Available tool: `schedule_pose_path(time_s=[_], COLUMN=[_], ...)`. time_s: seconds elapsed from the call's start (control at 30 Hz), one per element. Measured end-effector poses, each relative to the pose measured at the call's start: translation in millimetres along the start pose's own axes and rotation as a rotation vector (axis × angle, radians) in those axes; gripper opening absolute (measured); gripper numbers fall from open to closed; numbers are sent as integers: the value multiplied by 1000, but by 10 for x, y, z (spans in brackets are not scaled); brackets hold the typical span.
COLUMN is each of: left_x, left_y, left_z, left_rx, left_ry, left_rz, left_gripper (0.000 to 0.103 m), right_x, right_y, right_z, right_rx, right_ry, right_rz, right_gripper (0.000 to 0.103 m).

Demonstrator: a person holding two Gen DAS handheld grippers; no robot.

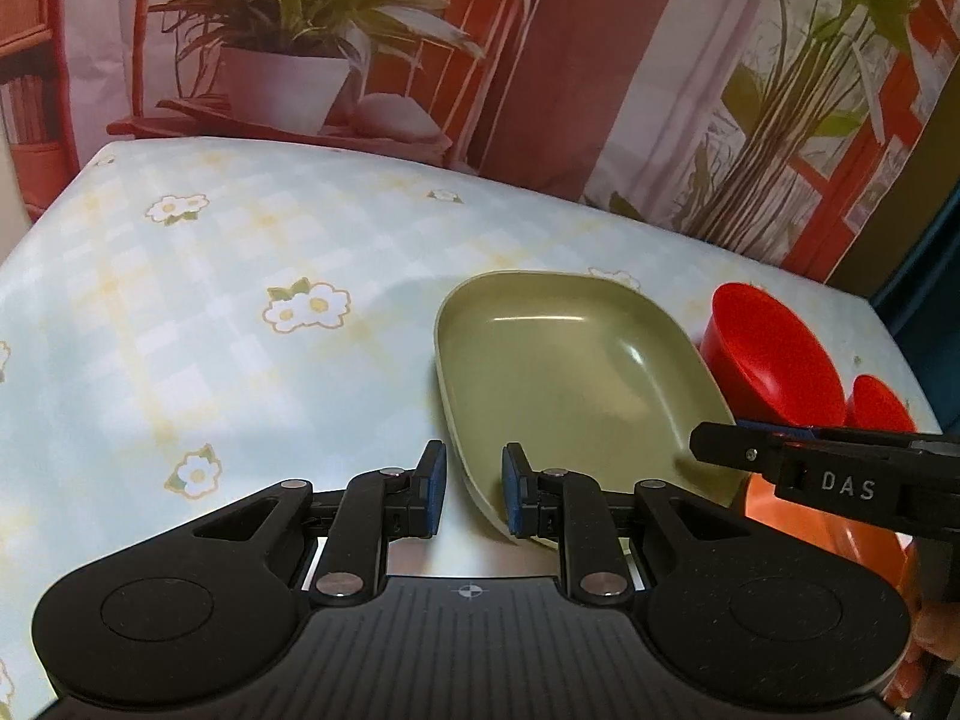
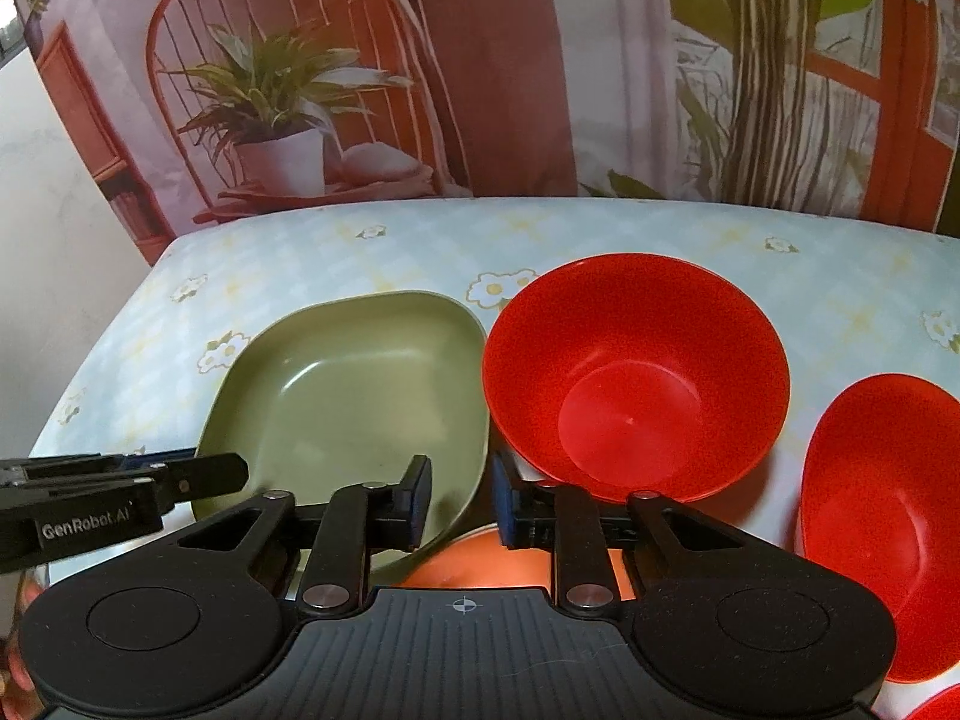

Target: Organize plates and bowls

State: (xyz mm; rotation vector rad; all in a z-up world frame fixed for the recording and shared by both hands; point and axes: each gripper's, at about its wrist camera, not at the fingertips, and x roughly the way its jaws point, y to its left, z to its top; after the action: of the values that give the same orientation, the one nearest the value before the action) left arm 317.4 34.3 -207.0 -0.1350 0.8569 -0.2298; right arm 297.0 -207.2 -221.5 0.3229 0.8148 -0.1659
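Observation:
A green squarish plate is held a little above the flowered tablecloth. My left gripper straddles its left rim, one finger on each side, with a small gap visible. My right gripper straddles its right rim the same way. The right gripper's side shows in the left wrist view. A red bowl stands right of the plate. A second red bowl is further right. An orange dish lies under the plate's near right corner.
The table has a pale blue checked cloth with flowers. A printed backdrop of a chair and plants hangs behind it. Another red rim shows at the bottom right.

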Motion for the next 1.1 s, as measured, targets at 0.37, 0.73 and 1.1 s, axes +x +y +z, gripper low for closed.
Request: schedule_pose_path(time_s=[0.37,0.73,1.1], left_x=[-280,-713,-1005], left_y=[3,-89,-458], left_z=[-22,-51,-157], left_rx=[12,11,71], left_ry=[-34,-92,-114], left_rz=[10,0,-50], left_gripper=[19,19,19], right_x=[-153,-538,-1073], right_y=[44,111,-71], right_z=[-46,-132,-393], right_rx=[7,-3,12], right_ry=[-20,-79,-157], right_rz=[32,90,103], right_gripper=[12,12,12])
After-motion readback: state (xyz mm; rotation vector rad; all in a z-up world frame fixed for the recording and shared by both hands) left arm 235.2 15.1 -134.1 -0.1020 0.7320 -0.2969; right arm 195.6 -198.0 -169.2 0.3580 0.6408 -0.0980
